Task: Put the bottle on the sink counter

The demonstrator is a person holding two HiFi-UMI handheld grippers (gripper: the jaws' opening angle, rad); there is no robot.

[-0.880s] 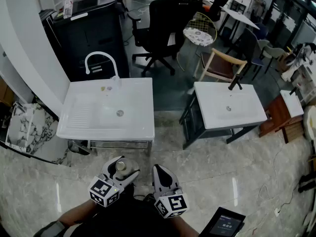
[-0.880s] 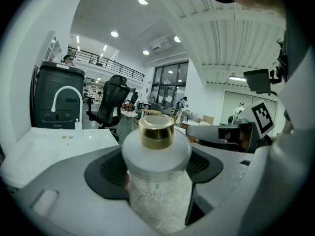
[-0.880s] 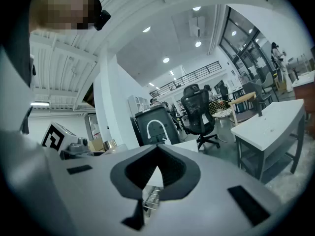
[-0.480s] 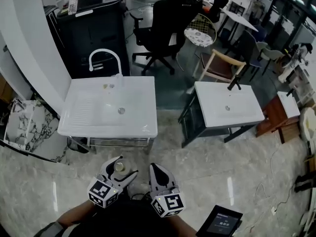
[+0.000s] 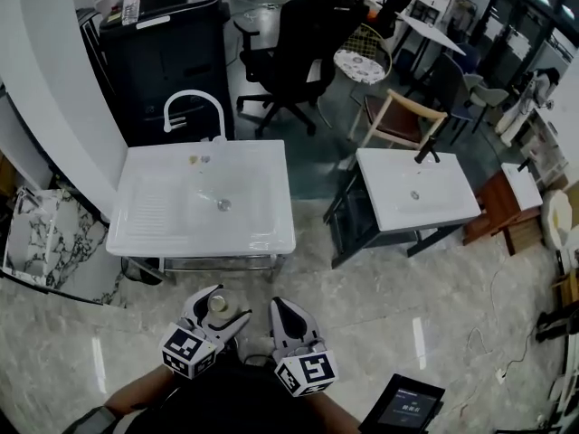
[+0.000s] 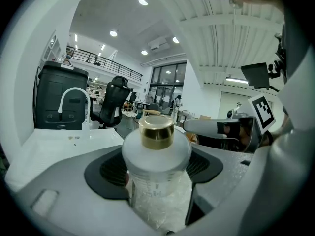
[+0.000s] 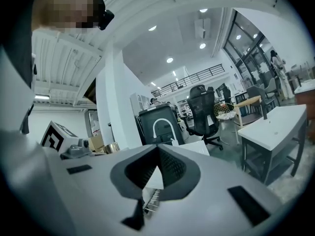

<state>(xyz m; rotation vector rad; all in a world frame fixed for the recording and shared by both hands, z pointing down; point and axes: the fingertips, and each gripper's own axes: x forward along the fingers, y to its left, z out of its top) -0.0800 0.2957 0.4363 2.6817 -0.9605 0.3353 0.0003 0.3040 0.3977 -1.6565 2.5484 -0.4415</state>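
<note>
Across the lower half of the head view spreads a pale marble floor (image 5: 380, 333). Left of centre stands the white sink counter (image 5: 262, 202), with a curved white faucet (image 5: 193, 93) at its far edge. A second, smaller sink (image 5: 443, 202) stands to its right, apart from it. Behind them, at the upper middle, is a black office chair (image 5: 289, 43). At the bottom centre the two grippers sit side by side, short of the counter's near edge. The left gripper (image 5: 223, 302) has its jaws spread wide around the body of the frosted bottle (image 6: 156, 156) and holds it upright, off the counter. The right gripper (image 5: 280, 307) is empty, its jaws closed together at the tips. A gold cap (image 6: 156, 131) tops the bottle.
</note>
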